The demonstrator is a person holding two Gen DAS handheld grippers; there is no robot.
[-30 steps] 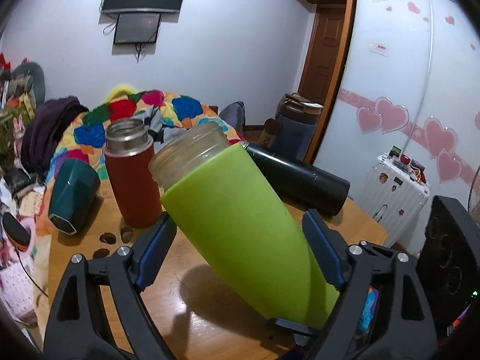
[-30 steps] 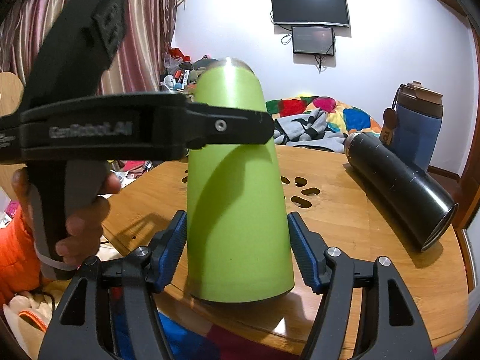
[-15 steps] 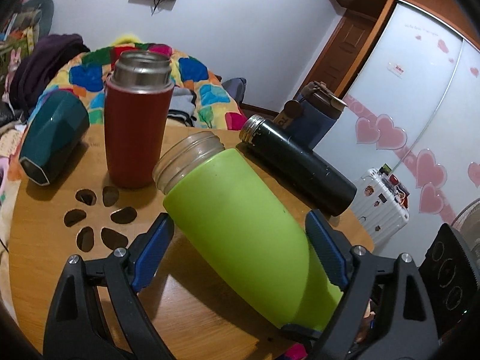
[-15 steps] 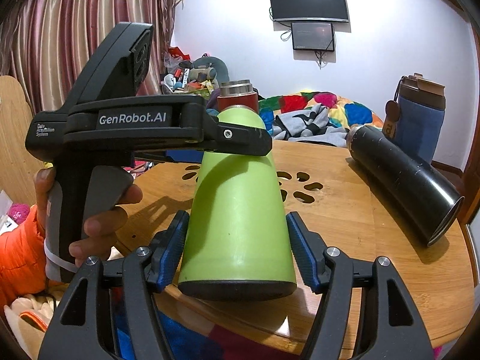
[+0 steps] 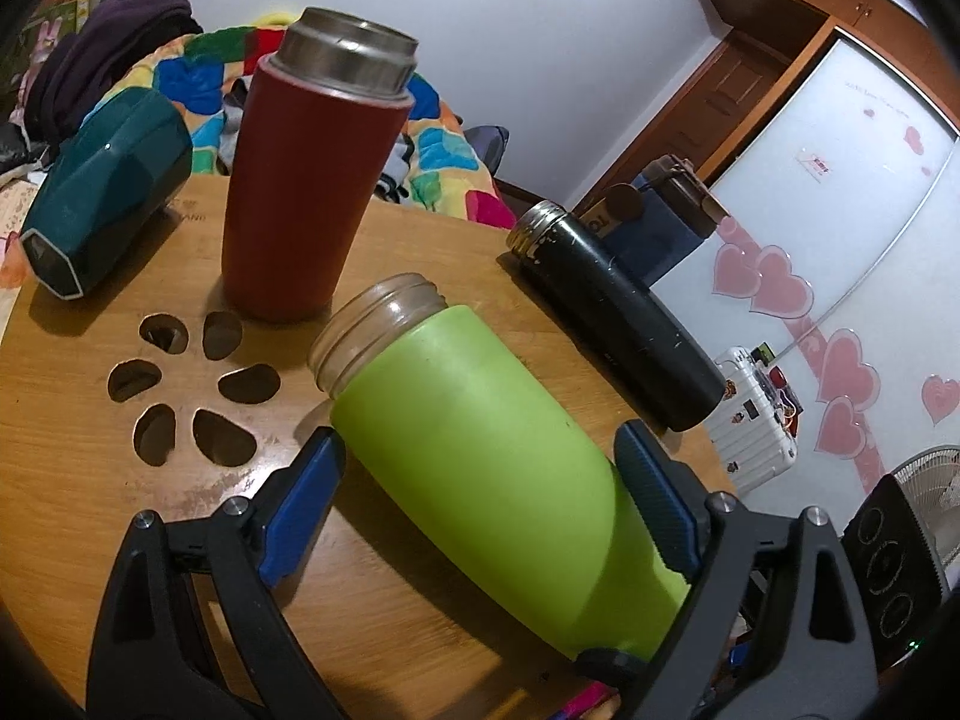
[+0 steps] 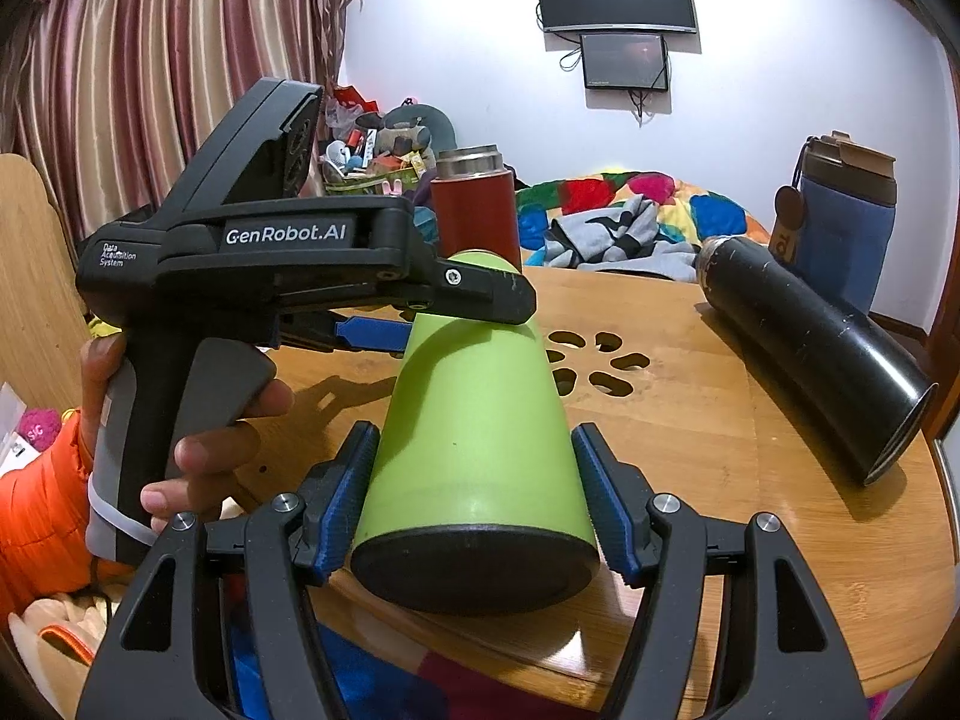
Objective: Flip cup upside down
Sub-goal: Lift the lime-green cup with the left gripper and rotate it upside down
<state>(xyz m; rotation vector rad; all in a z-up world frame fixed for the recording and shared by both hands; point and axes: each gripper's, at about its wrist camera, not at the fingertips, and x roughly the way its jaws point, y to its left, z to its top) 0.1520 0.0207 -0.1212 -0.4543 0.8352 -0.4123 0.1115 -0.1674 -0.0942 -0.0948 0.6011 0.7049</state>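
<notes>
The lime green cup (image 5: pixel 492 468) with a clear threaded neck is tilted far over above the round wooden table (image 5: pixel 78 492), mouth pointing away toward the red flask. In the right wrist view the green cup (image 6: pixel 480 420) shows its black base toward the camera. My left gripper (image 5: pixel 480 468) spans the cup's body, with a gap at the left pad and the right pad against it. My right gripper (image 6: pixel 474 480) is shut on the cup near its base. The left gripper's body (image 6: pixel 288 252) shows in the right wrist view, its fingers over the cup's upper part.
A red flask (image 5: pixel 306 180) stands upright behind the cup. A dark teal cup (image 5: pixel 102 204) lies at the far left. A black flask (image 5: pixel 618 312) lies on its side at the right, a blue tumbler (image 6: pixel 840 222) behind it. Flower-shaped holes (image 5: pixel 192 384) pierce the table's middle.
The green cup has tipped from upright to strongly tilted, its base lifted toward the right gripper's camera and its mouth lowered toward the table. Both grippers turned with it.
</notes>
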